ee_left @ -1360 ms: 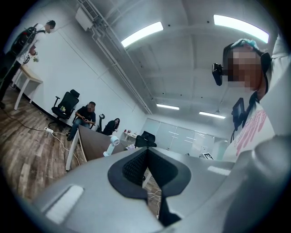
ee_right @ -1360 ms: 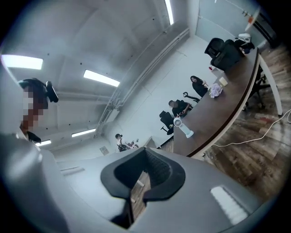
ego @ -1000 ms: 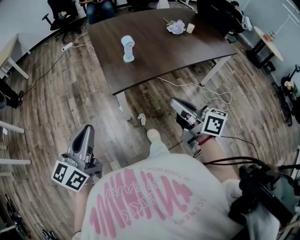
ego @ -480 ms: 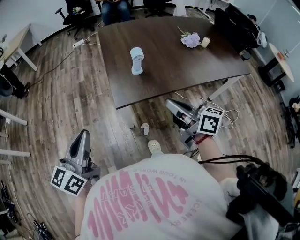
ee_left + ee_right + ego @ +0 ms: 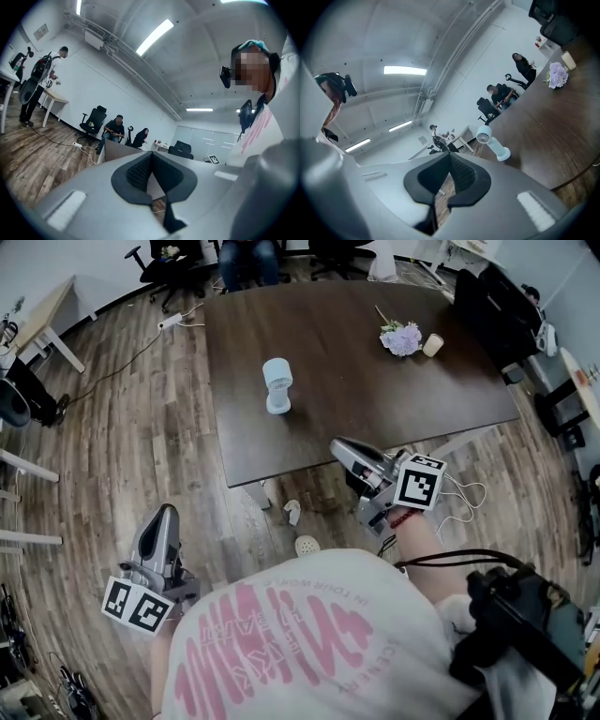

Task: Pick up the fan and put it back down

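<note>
The small pale-blue fan (image 5: 277, 385) stands upright on the dark wooden table (image 5: 375, 409), left of its middle. In the right gripper view the fan (image 5: 492, 143) shows ahead and to the right, well apart from the jaws. My right gripper (image 5: 340, 445) is shut with nothing in it, its tip at the table's near edge and pointing toward the fan. My left gripper (image 5: 167, 513) is shut and empty too. It hangs over the wooden floor, left of the table and short of it. The shut jaws also show in the left gripper (image 5: 151, 157) and right gripper (image 5: 451, 158) views.
A bunch of lilac flowers (image 5: 401, 337) and a small cream cup (image 5: 432, 344) lie at the table's far right. Office chairs and seated people are beyond the far edge. A power strip with a cable (image 5: 171, 322) lies on the floor, and a light desk (image 5: 47, 320) stands at the left.
The table and fan have come nearer in the head view. Both grippers have moved forward toward the table, the right one reaching its near edge. Both stay shut.
</note>
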Demonstrator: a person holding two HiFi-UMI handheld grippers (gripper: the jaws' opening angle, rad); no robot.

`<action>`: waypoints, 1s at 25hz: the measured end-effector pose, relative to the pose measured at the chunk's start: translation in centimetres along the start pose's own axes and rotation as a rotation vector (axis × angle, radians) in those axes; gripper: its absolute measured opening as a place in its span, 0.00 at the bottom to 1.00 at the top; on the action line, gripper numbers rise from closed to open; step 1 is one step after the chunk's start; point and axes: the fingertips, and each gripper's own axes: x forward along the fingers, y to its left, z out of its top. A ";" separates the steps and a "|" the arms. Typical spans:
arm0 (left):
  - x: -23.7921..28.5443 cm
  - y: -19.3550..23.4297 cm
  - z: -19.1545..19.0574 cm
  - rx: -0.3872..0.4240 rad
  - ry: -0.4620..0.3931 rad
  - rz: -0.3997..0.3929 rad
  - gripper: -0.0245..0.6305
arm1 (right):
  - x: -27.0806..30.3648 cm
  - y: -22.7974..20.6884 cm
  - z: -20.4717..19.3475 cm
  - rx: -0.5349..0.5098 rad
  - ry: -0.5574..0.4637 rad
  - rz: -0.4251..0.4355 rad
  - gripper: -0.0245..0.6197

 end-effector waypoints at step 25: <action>10.3 1.3 -1.4 -0.014 -0.016 0.133 0.07 | 6.6 -9.3 3.5 0.060 0.202 0.147 0.05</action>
